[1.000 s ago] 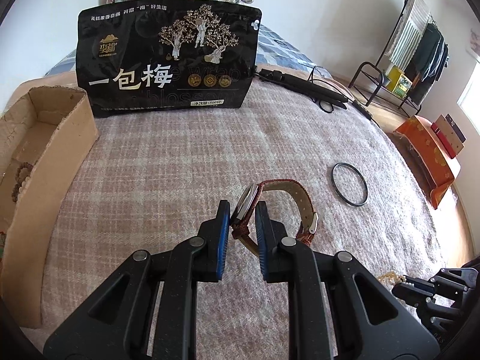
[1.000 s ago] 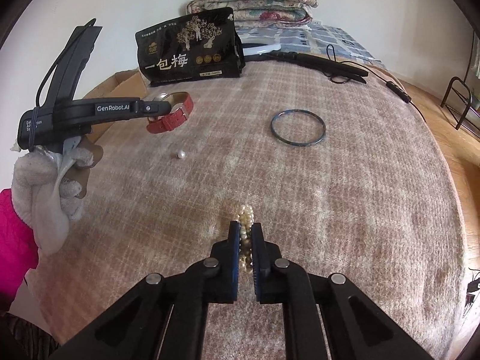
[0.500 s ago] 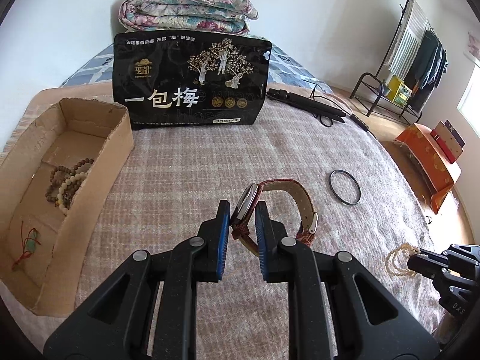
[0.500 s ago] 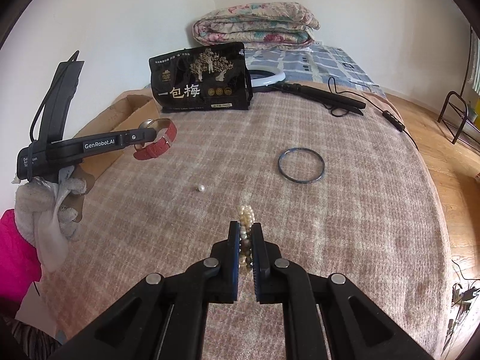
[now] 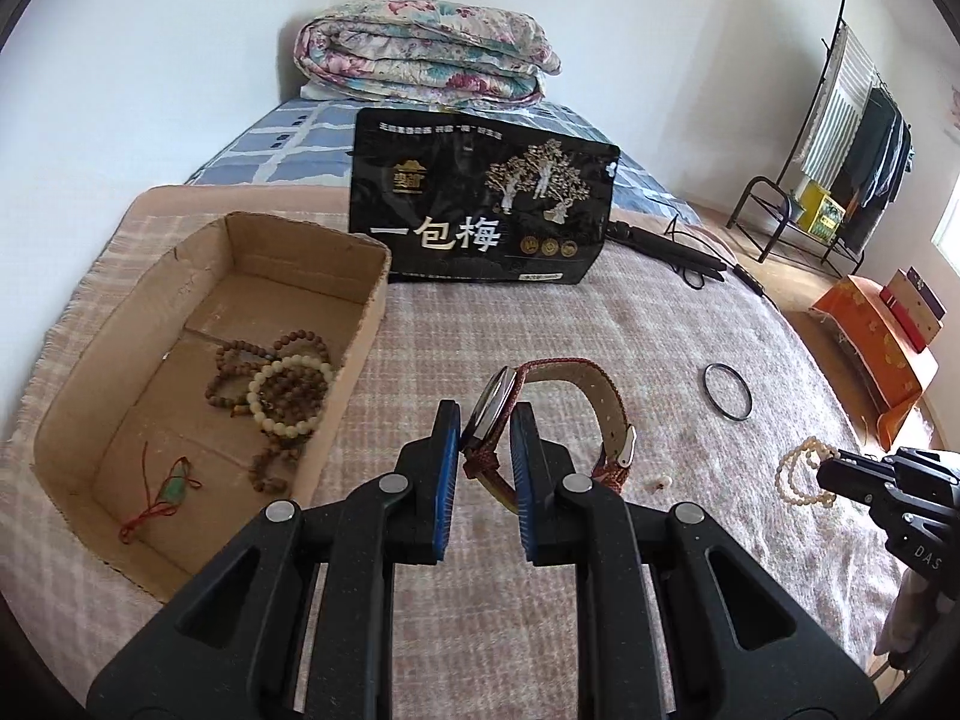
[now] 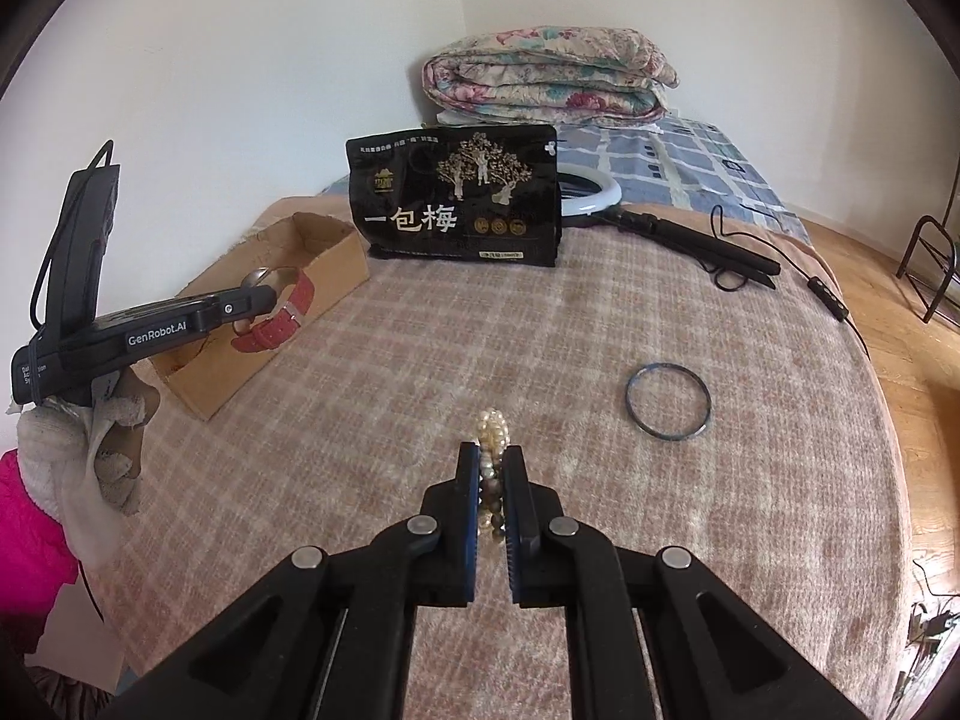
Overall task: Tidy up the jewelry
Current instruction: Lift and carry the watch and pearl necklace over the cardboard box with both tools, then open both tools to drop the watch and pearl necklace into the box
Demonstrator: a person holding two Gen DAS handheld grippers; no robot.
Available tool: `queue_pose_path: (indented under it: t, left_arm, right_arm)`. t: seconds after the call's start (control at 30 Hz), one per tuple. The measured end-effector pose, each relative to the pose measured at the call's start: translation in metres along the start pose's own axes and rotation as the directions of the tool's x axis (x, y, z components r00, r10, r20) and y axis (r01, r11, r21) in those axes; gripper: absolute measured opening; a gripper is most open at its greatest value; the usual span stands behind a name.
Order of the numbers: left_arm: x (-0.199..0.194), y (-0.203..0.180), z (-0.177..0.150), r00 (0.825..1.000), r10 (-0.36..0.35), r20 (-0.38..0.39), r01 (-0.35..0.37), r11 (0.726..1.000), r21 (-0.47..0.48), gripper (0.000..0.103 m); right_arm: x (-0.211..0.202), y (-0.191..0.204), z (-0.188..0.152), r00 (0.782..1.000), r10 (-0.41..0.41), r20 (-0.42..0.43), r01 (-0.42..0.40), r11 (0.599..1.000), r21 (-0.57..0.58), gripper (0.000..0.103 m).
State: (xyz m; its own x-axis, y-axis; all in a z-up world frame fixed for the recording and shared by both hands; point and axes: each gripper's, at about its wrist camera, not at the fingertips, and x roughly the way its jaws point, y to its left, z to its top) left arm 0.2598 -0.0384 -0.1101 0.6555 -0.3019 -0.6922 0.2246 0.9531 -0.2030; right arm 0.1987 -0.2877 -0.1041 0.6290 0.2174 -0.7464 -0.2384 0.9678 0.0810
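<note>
My left gripper is shut on a wristwatch with a red-brown strap and holds it in the air just right of the cardboard box. From the right wrist view the watch hangs beside the box. The box holds several bead bracelets and a green pendant on a red cord. My right gripper is shut on a pearl bracelet, lifted above the blanket; it also shows in the left wrist view.
A dark bangle and a loose pearl lie on the checked blanket. A black snack bag stands at the back, with a ring light and its black stand and a folded quilt behind.
Both grippers have risen and drawn back with their loads. The left gripper with the watch has moved left, close to the box, whose inside now shows.
</note>
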Motion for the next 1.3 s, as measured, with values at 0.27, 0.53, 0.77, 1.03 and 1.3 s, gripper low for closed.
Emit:
queue_pose_path:
  t: [0.27, 0.53, 0.77, 1.03, 1.3]
  left_arm:
    - [-0.016, 0.050, 0.002, 0.998, 0.063, 0.021, -0.062, 0.998, -0.026, 0.015]
    - [-0.025, 0.094, 0.002, 0.992, 0.120, 0.031, -0.119, 0.992, -0.051, 0.015]
    - [-0.025, 0.126, -0.001, 0.987, 0.156, 0.026, -0.154, 0.985, -0.077, 0.015]
    - [-0.024, 0.157, -0.004, 0.982, 0.188, 0.015, -0.186, 0.977, -0.101, 0.016]
    - [-0.022, 0.176, -0.009, 0.979, 0.206, 0.002, -0.204, 0.971, -0.121, 0.015]
  right_arm:
    - [0.020, 0.038, 0.033, 0.999, 0.039, 0.021, -0.038, 0.998, -0.043, 0.005]
    - [0.047, 0.077, 0.068, 0.995, 0.089, 0.038, -0.086, 0.993, -0.077, 0.005]
    - [0.072, 0.107, 0.096, 0.991, 0.125, 0.050, -0.120, 0.987, -0.103, 0.005]
    - [0.099, 0.141, 0.117, 0.984, 0.172, 0.046, -0.166, 0.979, -0.120, 0.005]
    - [0.114, 0.177, 0.124, 0.975, 0.221, 0.032, -0.214, 0.965, -0.154, 0.005]
